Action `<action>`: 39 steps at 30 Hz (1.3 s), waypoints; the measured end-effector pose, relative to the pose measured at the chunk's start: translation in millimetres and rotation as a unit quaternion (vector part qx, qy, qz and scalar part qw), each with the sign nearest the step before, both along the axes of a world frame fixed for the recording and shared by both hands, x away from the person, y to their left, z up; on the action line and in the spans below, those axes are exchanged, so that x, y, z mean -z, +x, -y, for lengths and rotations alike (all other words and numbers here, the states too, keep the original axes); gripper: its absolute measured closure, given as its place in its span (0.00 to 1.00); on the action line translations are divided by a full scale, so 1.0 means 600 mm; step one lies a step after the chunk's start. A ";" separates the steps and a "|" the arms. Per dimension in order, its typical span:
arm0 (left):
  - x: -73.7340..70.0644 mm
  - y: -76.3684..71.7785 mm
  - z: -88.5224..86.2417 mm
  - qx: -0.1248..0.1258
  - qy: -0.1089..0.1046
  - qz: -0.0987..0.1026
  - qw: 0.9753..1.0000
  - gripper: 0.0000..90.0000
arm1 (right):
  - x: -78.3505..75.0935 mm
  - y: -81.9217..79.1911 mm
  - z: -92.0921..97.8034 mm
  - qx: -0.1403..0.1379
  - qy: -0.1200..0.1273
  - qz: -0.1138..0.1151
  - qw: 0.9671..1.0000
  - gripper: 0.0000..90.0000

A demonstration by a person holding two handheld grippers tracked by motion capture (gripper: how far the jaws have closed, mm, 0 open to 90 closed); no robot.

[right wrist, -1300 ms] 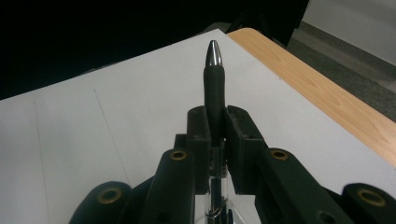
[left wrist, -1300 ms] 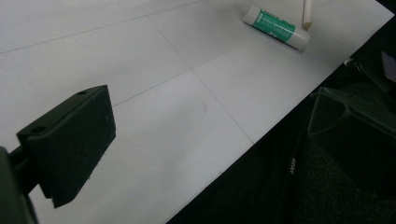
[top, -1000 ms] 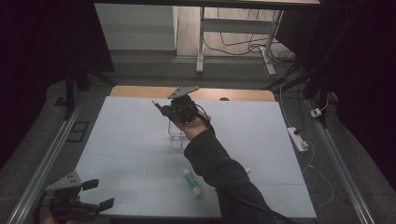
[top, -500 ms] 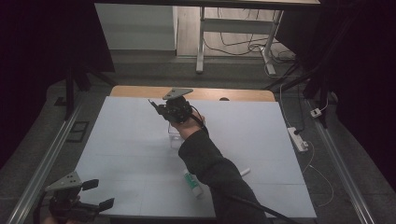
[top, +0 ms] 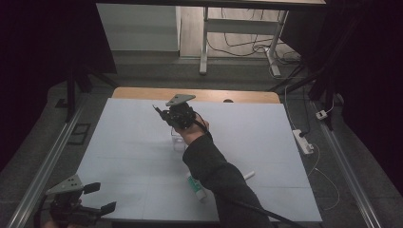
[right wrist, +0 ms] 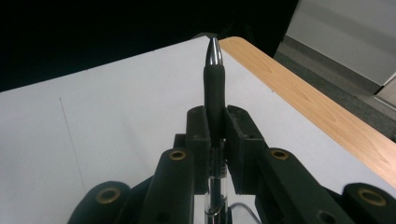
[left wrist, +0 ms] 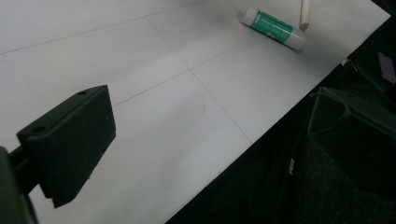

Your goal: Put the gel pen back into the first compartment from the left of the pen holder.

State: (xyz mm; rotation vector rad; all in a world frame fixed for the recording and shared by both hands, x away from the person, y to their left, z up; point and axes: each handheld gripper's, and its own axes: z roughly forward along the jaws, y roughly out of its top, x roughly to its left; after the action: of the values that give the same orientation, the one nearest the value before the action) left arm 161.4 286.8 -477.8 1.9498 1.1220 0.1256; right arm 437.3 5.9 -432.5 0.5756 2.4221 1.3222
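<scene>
Right gripper point(top: 164, 114), toward 12 o'clock on the white table point(top: 266, 142), is clamped on a black pen with rubber grip and chrome tip point(right wrist: 214, 79), tip pointing fwd past the jaws. Clear plastic cup point(top: 178, 140) sits just below the hand. Pen likely light, stiff, slick on its clear barrel; rubber sleeve is the best hold pt. Left gripper point(top: 97, 198), at 7 o'clock, hangs with jaws wide, empty. Green-and-white tube point(left wrist: 274, 28) lies at 5 o'clock.
</scene>
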 end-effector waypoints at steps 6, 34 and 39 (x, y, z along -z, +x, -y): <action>0.000 0.000 0.001 0.000 0.001 -0.001 1.000 0.01 | 0.003 -0.004 0.010 0.004 -0.002 -0.004 1.000 0.88; 0.000 0.001 0.002 -0.001 0.003 -0.002 1.000 0.01 | -0.013 -0.023 0.040 0.028 -0.032 -0.048 0.998 0.21; 0.000 0.001 0.002 -0.001 0.004 -0.002 1.000 0.01 | -0.010 -0.030 0.051 0.027 -0.040 -0.063 0.997 0.17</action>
State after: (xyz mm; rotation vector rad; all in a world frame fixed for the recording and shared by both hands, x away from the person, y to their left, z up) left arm 162.0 285.8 -477.7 1.9556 1.1282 0.1277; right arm 419.2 -24.4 -426.3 0.7171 2.5279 1.1946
